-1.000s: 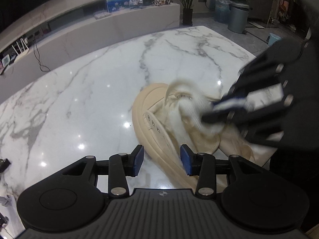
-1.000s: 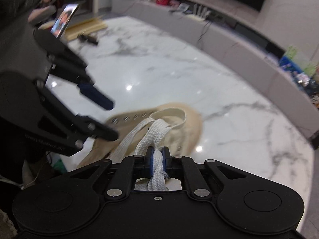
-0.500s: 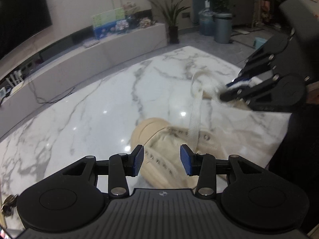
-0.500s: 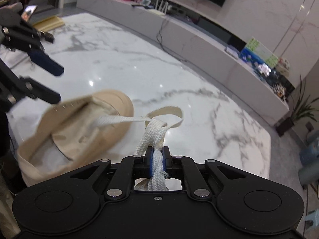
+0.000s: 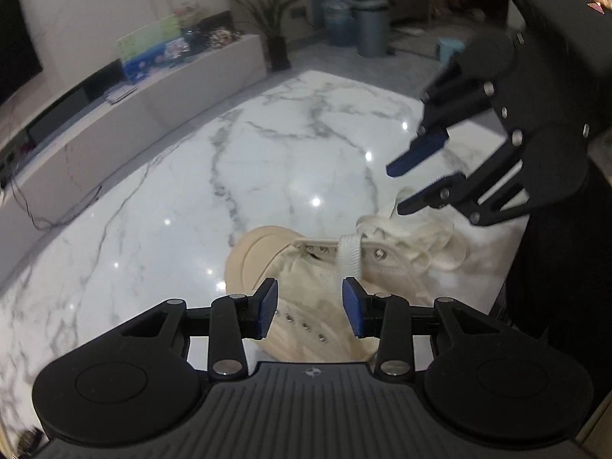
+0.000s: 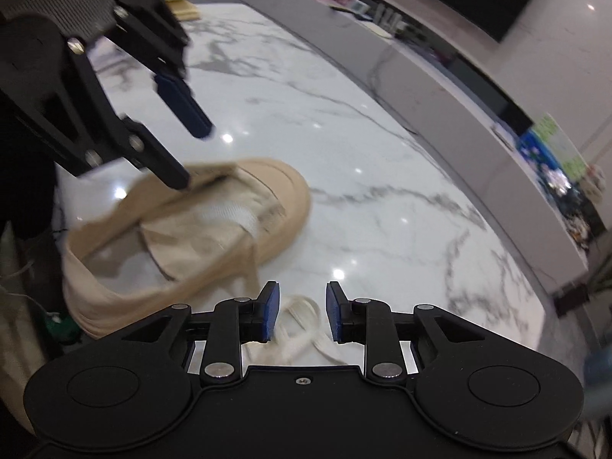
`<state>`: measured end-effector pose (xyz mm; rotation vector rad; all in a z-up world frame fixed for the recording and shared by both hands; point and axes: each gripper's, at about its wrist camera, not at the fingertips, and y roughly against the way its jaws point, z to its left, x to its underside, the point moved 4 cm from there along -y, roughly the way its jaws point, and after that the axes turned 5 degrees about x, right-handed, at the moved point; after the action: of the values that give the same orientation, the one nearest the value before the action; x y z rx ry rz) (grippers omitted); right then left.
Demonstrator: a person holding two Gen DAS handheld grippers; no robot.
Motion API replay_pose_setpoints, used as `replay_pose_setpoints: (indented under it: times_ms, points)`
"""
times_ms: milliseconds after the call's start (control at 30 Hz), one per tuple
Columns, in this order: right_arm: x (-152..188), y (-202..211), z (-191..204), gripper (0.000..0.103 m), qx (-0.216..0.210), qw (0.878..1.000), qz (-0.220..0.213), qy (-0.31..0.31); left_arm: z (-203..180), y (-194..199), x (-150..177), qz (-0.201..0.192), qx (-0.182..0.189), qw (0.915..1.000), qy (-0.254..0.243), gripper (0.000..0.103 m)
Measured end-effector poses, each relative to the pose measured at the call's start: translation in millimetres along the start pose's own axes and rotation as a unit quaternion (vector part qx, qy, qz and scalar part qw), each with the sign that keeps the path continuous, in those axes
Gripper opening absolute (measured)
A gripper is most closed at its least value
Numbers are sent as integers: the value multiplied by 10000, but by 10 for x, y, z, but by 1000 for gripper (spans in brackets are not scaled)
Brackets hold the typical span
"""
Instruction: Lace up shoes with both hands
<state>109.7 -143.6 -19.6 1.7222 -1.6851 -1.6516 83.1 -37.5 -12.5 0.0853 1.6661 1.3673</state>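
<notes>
- The beige shoe (image 5: 306, 287) lies on the white marble table (image 5: 191, 191), its rounded toe toward the table's middle and its heel toward the near edge.
- The white lace (image 5: 350, 256) runs through an eyelet on the shoe's upper flap and falls in loose loops beside the shoe's heel end.
- The left gripper (image 5: 309, 308) hangs just above the shoe, its blue pads (image 5: 267, 306) set moderately apart with nothing pressed between them; the lace band lies below the gap.
- The right gripper (image 6: 301, 311) sits beside the shoe's heel side. Its jaws have just been opening, and they now stand narrowly apart; a lace loop (image 6: 302, 313) lies slack on the table under the gap, untouched by the pads.
- Seen from the left wrist, the right gripper (image 5: 417, 183) hovers above the loops of lace, clear of the shoe.
</notes>
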Motion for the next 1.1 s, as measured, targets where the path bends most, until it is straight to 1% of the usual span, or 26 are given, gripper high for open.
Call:
replay_pose_setpoints:
  times_ms: [100,133,233,267,333,400,433,500,600,667,767,867,933,1100]
  points:
    - [-155,37,-7,24,-372,9991,-195,82,34,-8,-7,90,78,9999,-105,35]
    - [-180,40,7,24,-433,9987,-224,163,47,-13,-5,115,111,9998,-145,35]
    - [-316,31,143,24,-716,9925,-333,928,68,-48,-12,202,184,9992,-284,35]
    - [-335,16,182,24,-747,9901,-324,1147,69,-54,-18,225,218,9990,-324,35]
    - [-368,-26,260,24,-814,9832,-318,1604,66,-68,-34,253,315,9982,-445,35]
    - [-392,-78,351,24,-868,9730,-327,2113,73,-83,-53,244,386,9973,-570,35]
    - [-395,-93,376,24,-874,9701,-326,2242,80,-91,-59,237,438,9970,-600,35]
    - [-394,-140,445,24,-911,9600,-300,2629,94,-113,-59,230,544,9962,-644,35]
    - [-361,-220,475,24,-974,9510,-191,2929,113,-158,-51,229,699,9947,-718,35]
    - [-337,-264,470,23,-967,9478,-170,3035,121,-196,-47,232,756,9937,-798,35]
    - [-346,-322,444,6,-959,9485,-112,3016,134,-242,-59,216,877,9921,-866,35]
    - [-372,-336,398,2,-993,9523,-99,2884,123,-255,-62,164,1003,9894,-1037,35]
    - [-394,-310,339,2,-1034,9558,-115,2749,130,-273,-69,188,1053,9872,-1179,35]
    - [-451,-195,96,2,-1112,9673,-160,2273,209,-340,-114,335,974,9889,-1066,35]
